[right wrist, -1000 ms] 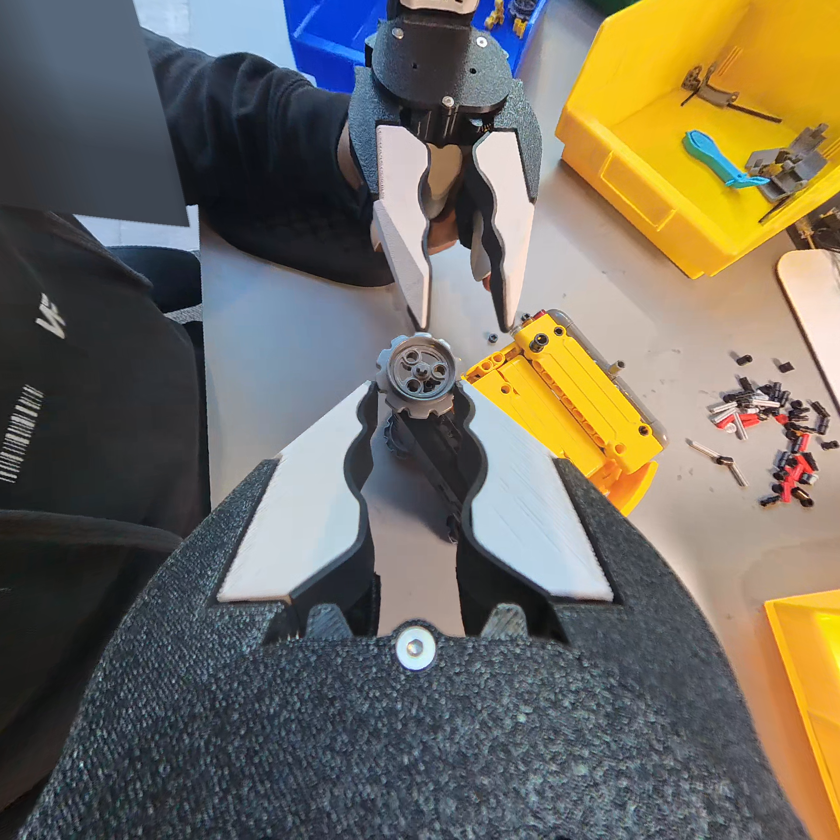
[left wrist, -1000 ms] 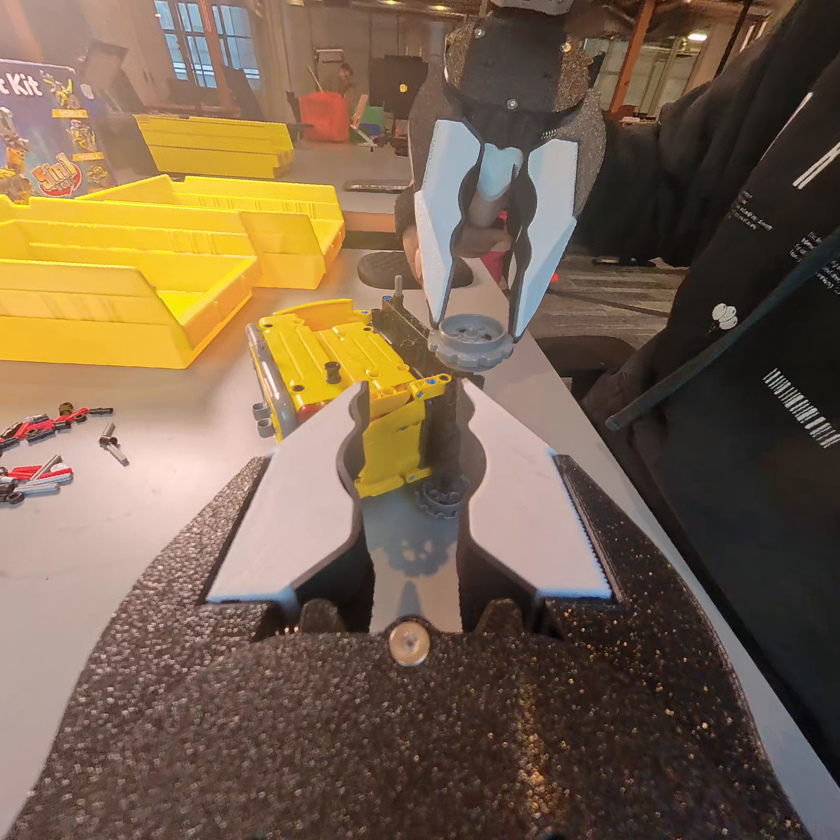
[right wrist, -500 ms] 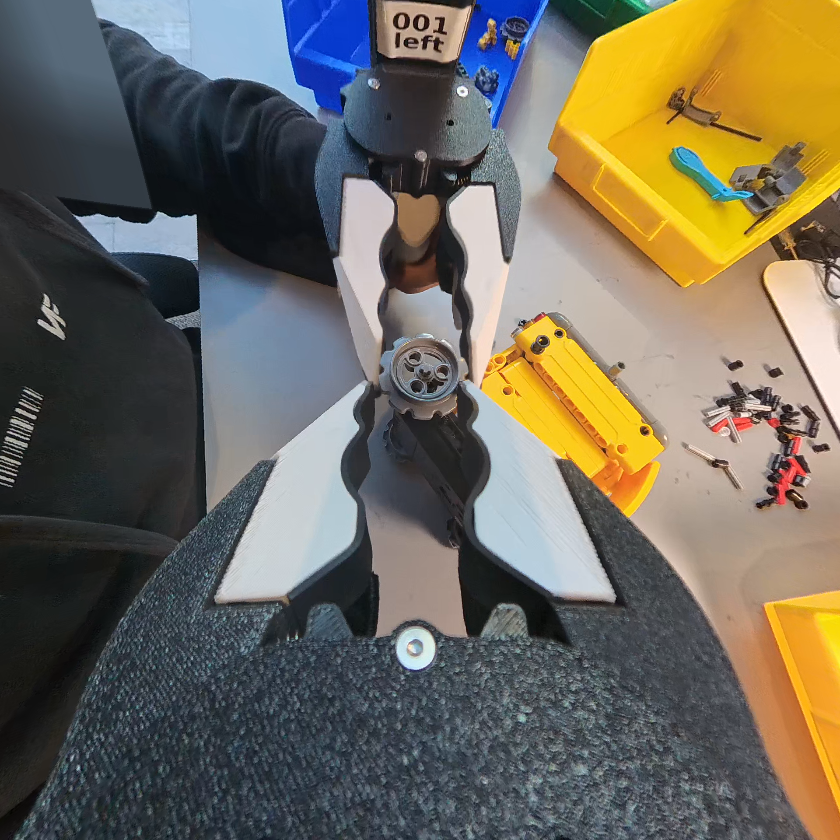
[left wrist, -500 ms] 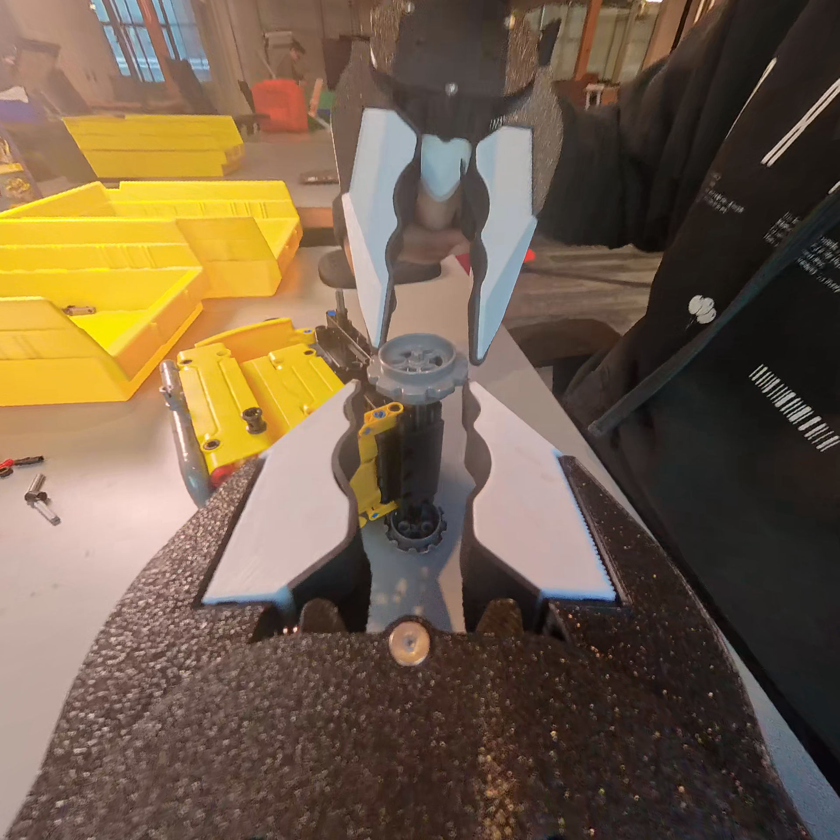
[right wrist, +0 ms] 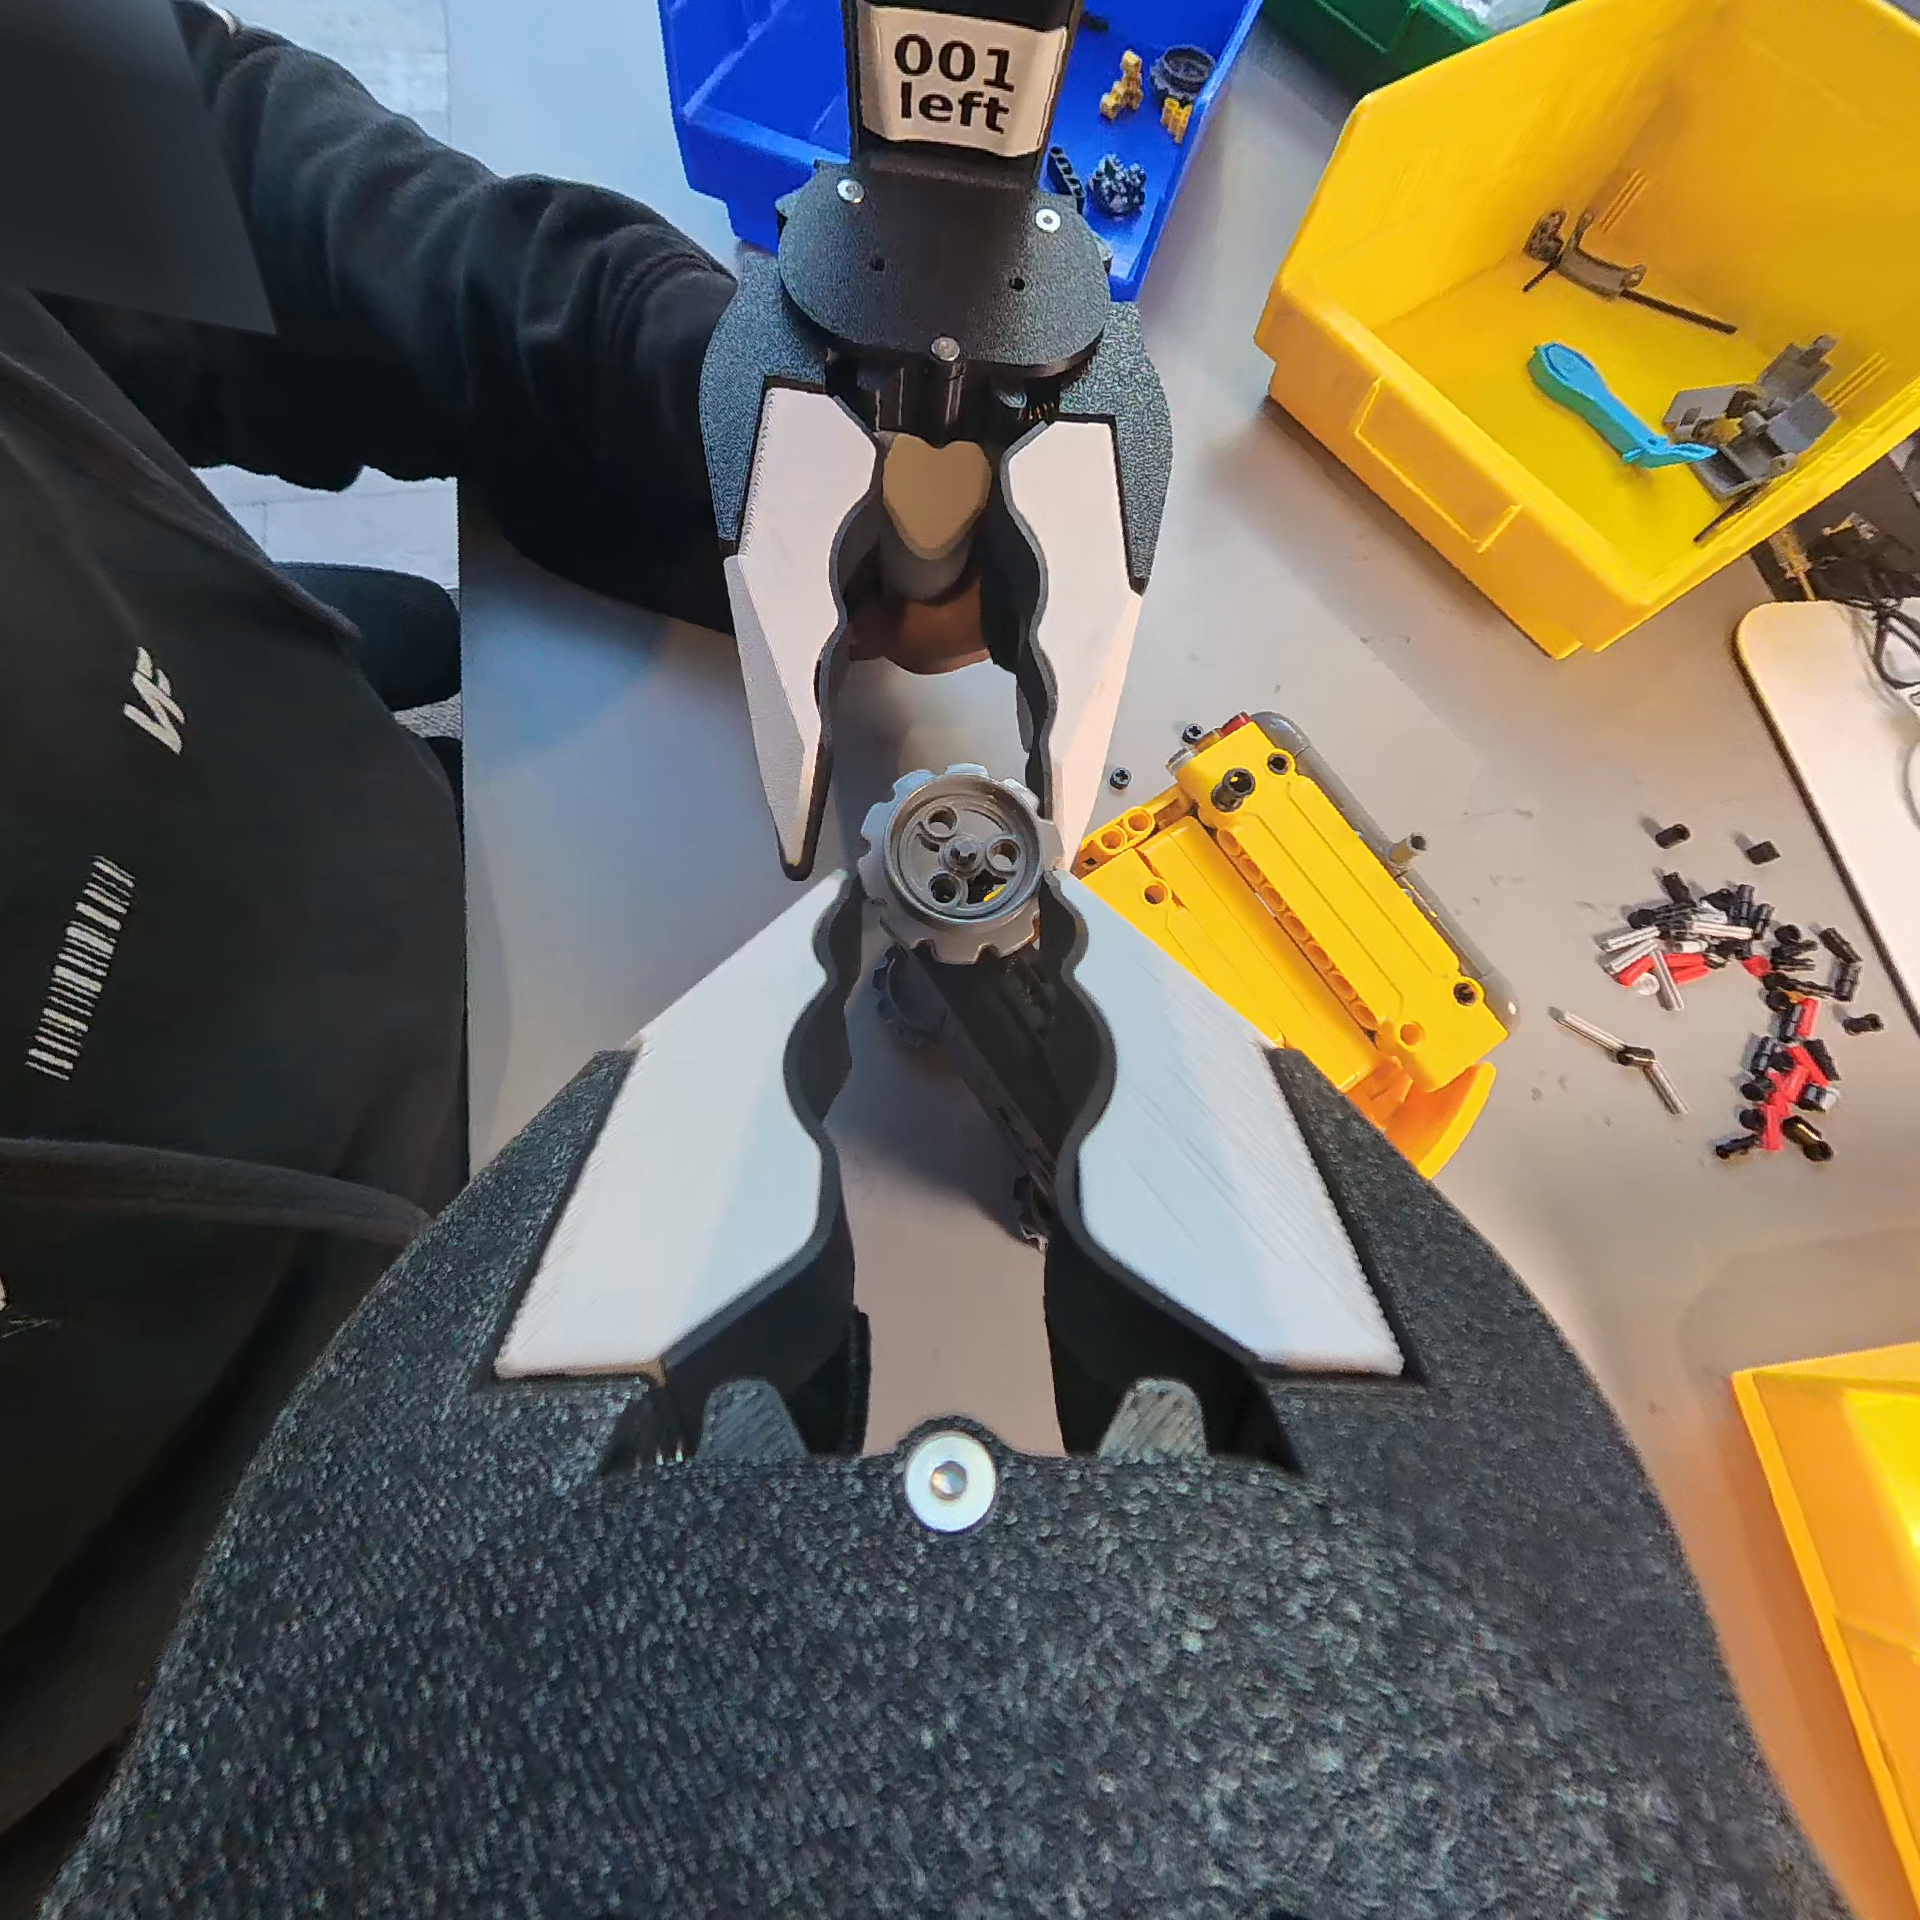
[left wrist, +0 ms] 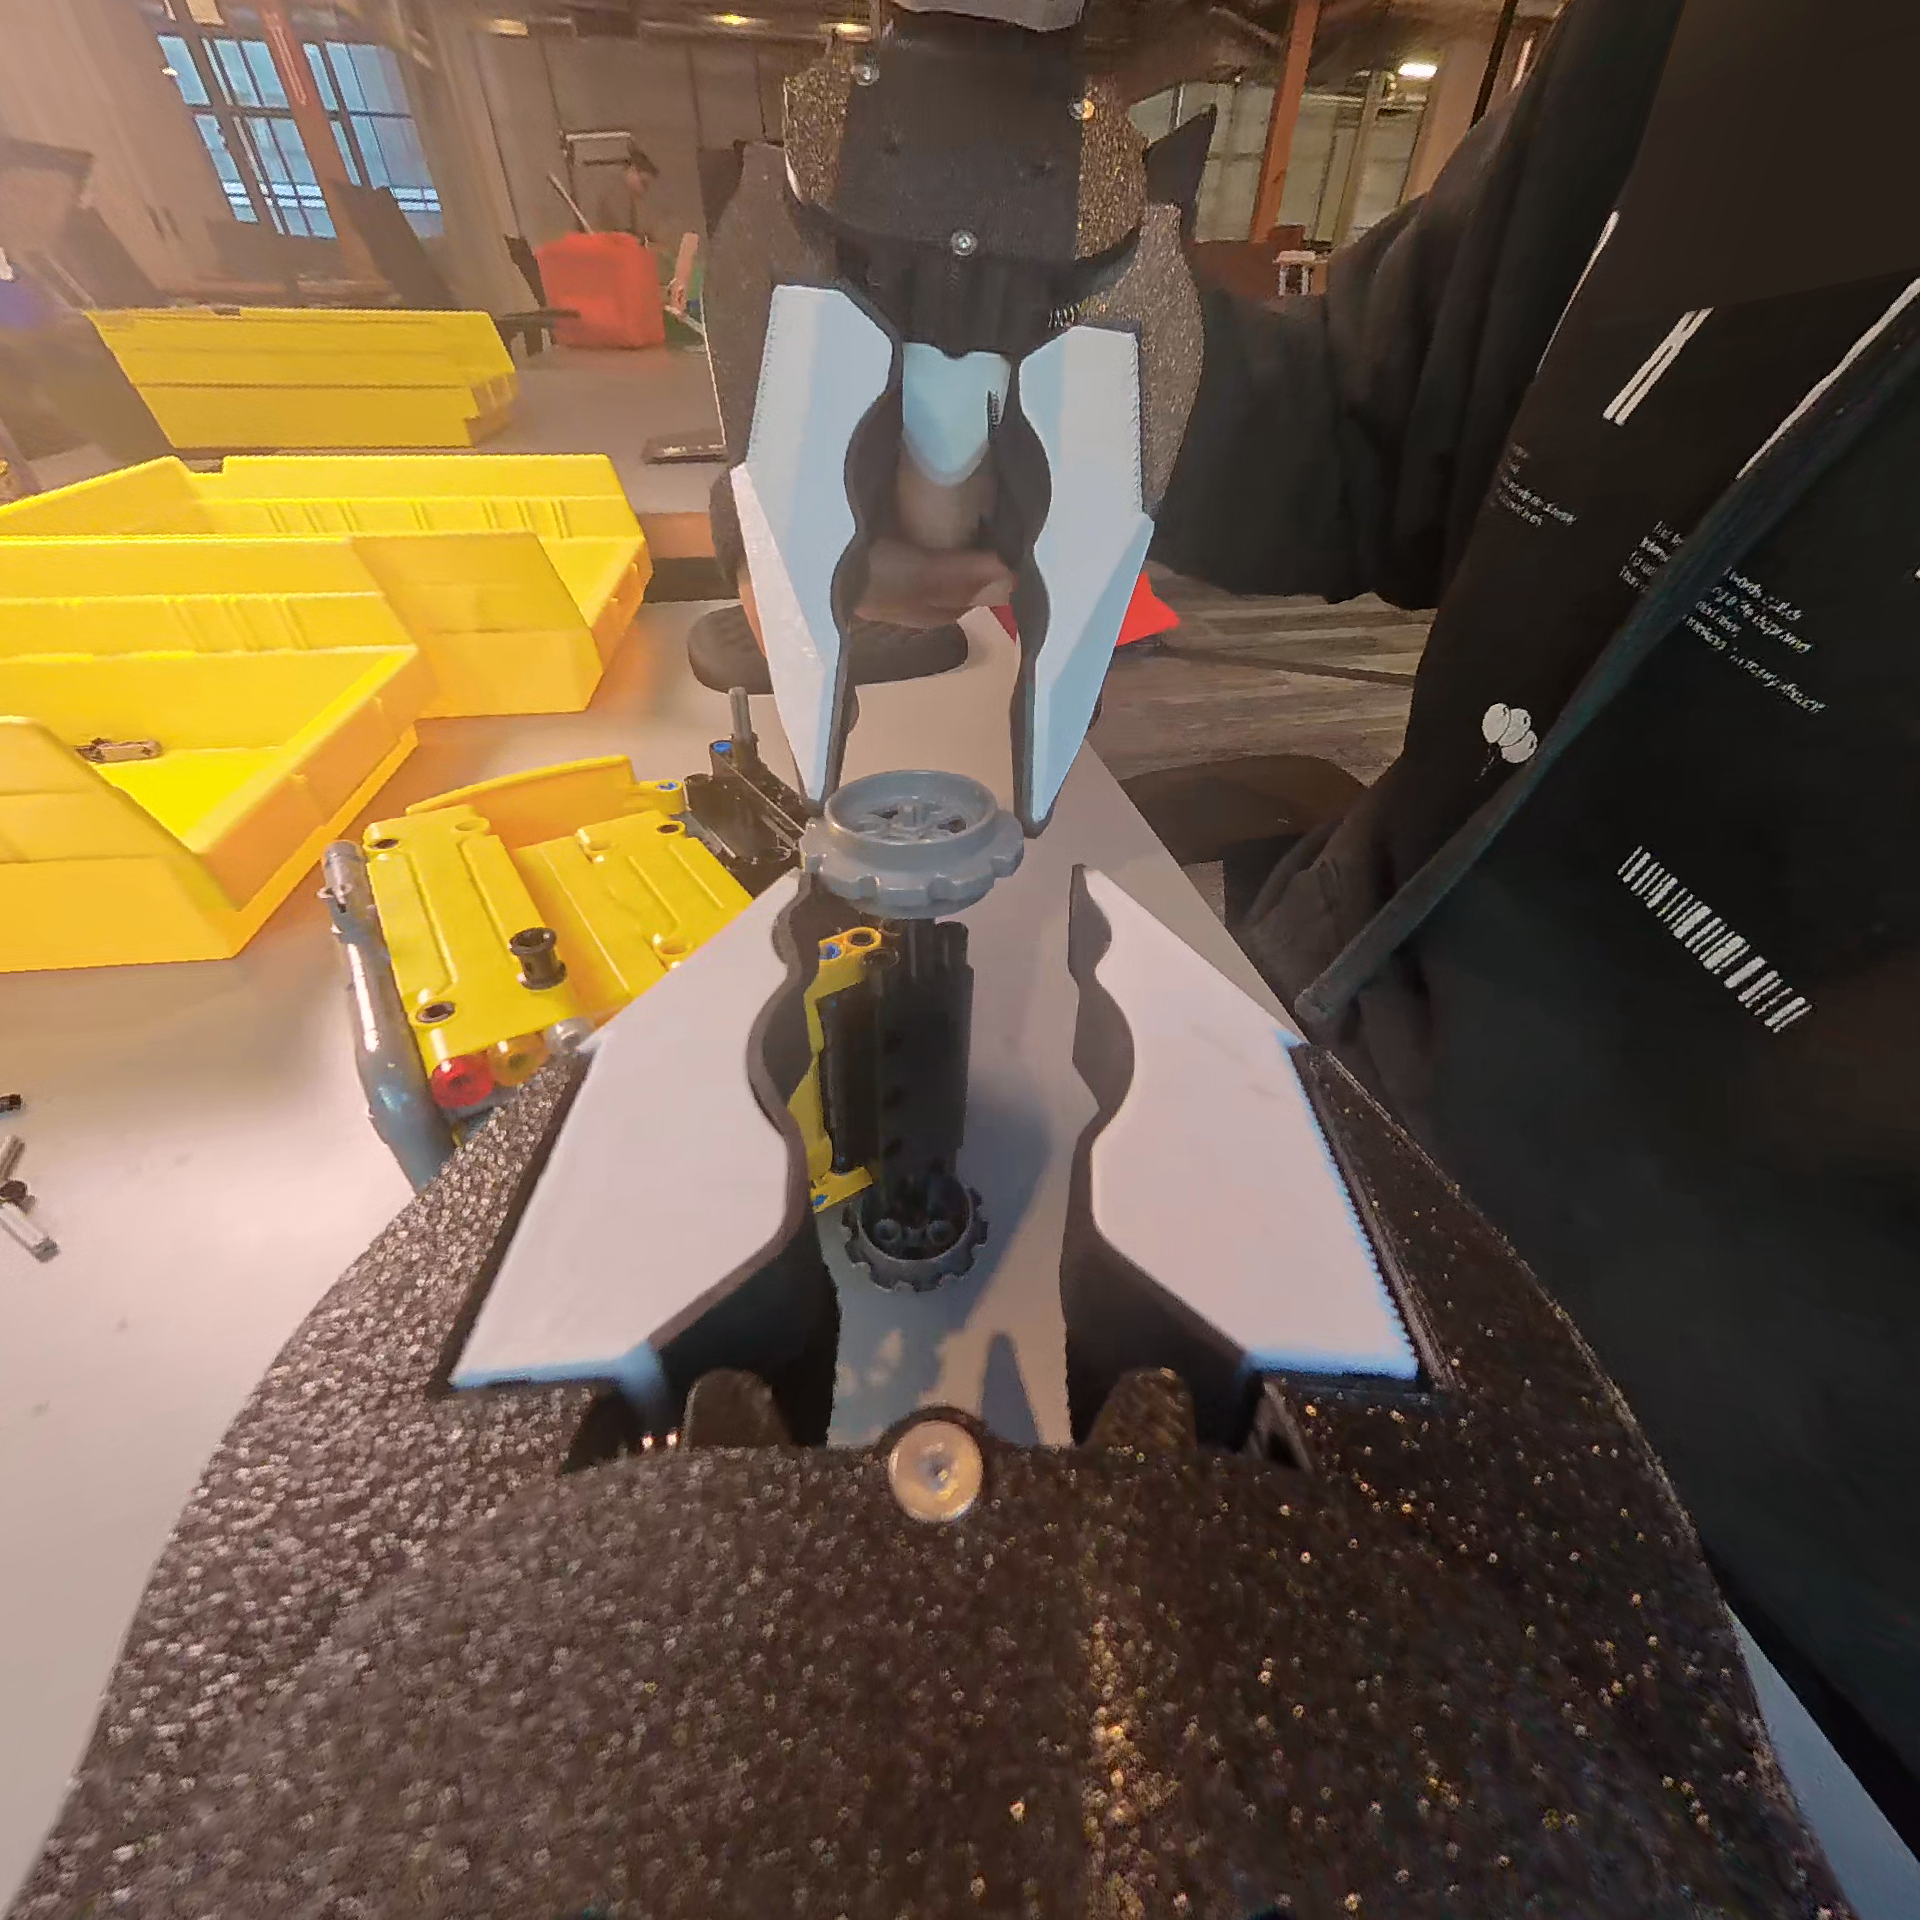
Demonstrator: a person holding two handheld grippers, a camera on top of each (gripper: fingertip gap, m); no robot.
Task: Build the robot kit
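A yellow brick-built vehicle lies on the grey table. A black track frame runs along its side, with a grey toothed wheel at the far end and a second toothed wheel at the near end. My right gripper is shut on the far grey wheel with its fingertips. My left gripper is open. Its fingers straddle the track frame, and its tips reach the same wheel from the opposite side.
Yellow bins stand to the left. Another yellow bin holds a blue tool and grey parts. A blue bin is behind the left gripper. Loose black and red pins lie beside the vehicle. A person's black sleeve is beyond the table edge. The grippers are tip to tip, or close to it.
My left gripper has moved forward and sideways. It has gone from over the yellow body to astride the track frame, tips at the wheel. My right gripper has stayed on the wheel.
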